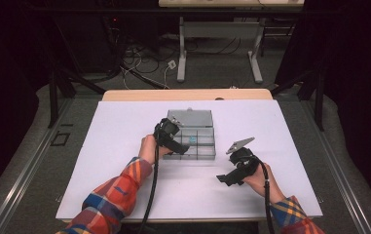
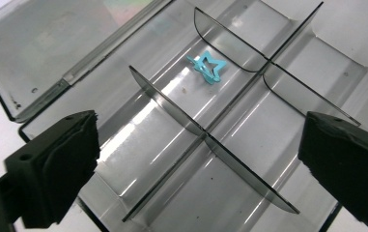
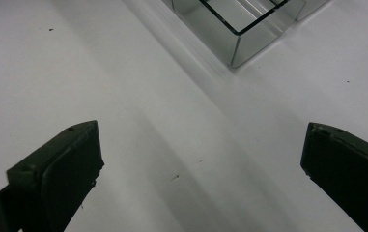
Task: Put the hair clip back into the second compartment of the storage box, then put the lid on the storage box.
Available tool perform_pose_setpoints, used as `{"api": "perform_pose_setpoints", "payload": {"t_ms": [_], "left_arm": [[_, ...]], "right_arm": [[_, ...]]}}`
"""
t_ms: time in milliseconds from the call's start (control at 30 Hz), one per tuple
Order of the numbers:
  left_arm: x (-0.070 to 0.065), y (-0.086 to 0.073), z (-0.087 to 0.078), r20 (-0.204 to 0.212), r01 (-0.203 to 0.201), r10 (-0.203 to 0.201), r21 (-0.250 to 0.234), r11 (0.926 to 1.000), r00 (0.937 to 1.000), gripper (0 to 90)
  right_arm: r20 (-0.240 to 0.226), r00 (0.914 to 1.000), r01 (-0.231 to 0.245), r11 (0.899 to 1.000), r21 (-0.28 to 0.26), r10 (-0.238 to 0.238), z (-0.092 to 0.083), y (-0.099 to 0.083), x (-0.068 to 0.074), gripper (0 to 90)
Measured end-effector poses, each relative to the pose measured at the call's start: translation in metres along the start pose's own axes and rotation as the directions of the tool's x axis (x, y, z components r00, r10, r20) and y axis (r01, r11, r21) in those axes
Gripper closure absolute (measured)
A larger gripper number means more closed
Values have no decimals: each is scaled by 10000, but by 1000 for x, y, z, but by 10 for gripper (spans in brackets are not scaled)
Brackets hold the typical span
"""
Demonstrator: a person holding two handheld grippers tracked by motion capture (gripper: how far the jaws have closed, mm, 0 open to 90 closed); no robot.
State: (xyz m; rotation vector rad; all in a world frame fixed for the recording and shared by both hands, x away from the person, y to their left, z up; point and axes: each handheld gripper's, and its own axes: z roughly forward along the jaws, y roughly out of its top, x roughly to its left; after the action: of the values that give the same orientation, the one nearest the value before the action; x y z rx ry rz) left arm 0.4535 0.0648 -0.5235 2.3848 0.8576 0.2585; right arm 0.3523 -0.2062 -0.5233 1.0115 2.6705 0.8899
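Clip: one small star-shaped piece, light blue, lying in a middle compartment of the clear box w/ lid folded open. Left gripper is hovering over the box, jaws spread wide, nothing btwn them. Right gripper is also gaping, empty, over bare table beside the box. Two grippers, one box, one clip.

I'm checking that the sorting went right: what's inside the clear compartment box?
The clear box holds one blue star-shaped clip in a middle compartment. The left gripper hides part of the box in the high view.
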Motion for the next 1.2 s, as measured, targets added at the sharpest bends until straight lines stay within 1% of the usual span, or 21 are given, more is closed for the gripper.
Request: {"api": "perform_pose_setpoints", "payload": {"t_ms": [33,67,133,200,300,367,433,533,567,667,733,800,833,867,900,967,1033,1067,1167,1200], "left_arm": [[0,0,0,22,-10,10,66,10000,10000,0],[-1,0,1,-56,-40,40,80,10000,10000,0],[-1,0,2,-65,-4,4,95,10000,10000,0],[-1,0,4,-114,27,-26,83,10000,9999,5],[0,-1,4,-115,112,-111,121,9999,9999,67],[0,-1,5,-166,145,-144,22,9999,9998,152],[0,-1,6,-90,138,-138,83,9999,9999,168],[-1,-1,9,-42,114,-113,240,9996,9999,225],[-1,-1,11,-127,46,-43,302,9995,9999,257],[-2,-2,14,-47,-43,45,453,9990,10000,321],[-2,-2,15,-138,-15,21,413,9991,9999,372],[-2,-3,16,-115,-41,46,423,9991,9999,411],[-2,-3,16,-73,-35,38,423,9991,10000,420],[-2,-3,16,-25,-39,40,422,9991,10000,435],[-3,-3,16,-29,-65,66,438,9990,10000,453],[-4,-2,16,-24,-137,138,523,9985,9999,485],[-5,-2,16,-46,-143,146,560,9983,9999,512],[-5,-1,16,-43,-201,204,634,9978,9998,519],[-6,-2,16,-77,-192,197,650,9977,9998,527],[-6,-1,16,-93,-225,231,644,9977,9997,530]], "right_arm": [[-39,10000,-42,10000,62,42,-1,0,0,5],[-35,9999,-101,9999,-46,101,0,0,1,5],[-74,9999,-106,9999,66,106,-1,1,0,5],[-25,10000,-20,10000,27,20,0,1,0,5],[-59,9999,-84,9999,83,84,1,1,0,5],[-55,10000,-62,9999,82,62,1,1,0,5],[-80,10000,-4,10000,63,4,1,0,0,5],[-37,10000,-31,10000,-64,31,2,0,0,5],[-91,9999,-61,9999,114,63,1,0,0,5],[-68,10000,-45,10000,51,46,0,0,-1,6],[-44,10000,-65,9999,80,65,0,0,-1,6],[-61,10000,-73,10000,64,74,1,0,-1,6],[-69,9998,-203,9998,-59,202,2,-1,0,6],[-139,9997,-182,9992,-364,177,4,-1,-1,6],[-89,9998,-176,9993,-317,173,4,-1,-1,7],[-89,9999,-119,9999,94,119,1,-1,-2,7],[-111,9999,-74,9999,68,74,2,-1,-3,6],[-110,9998,-147,9999,86,148,1,-1,-2,7],[-84,9998,-162,9999,45,162,1,-1,-3,8],[-42,9999,-157,9999,-55,157,2,-1,-3,8]]}}
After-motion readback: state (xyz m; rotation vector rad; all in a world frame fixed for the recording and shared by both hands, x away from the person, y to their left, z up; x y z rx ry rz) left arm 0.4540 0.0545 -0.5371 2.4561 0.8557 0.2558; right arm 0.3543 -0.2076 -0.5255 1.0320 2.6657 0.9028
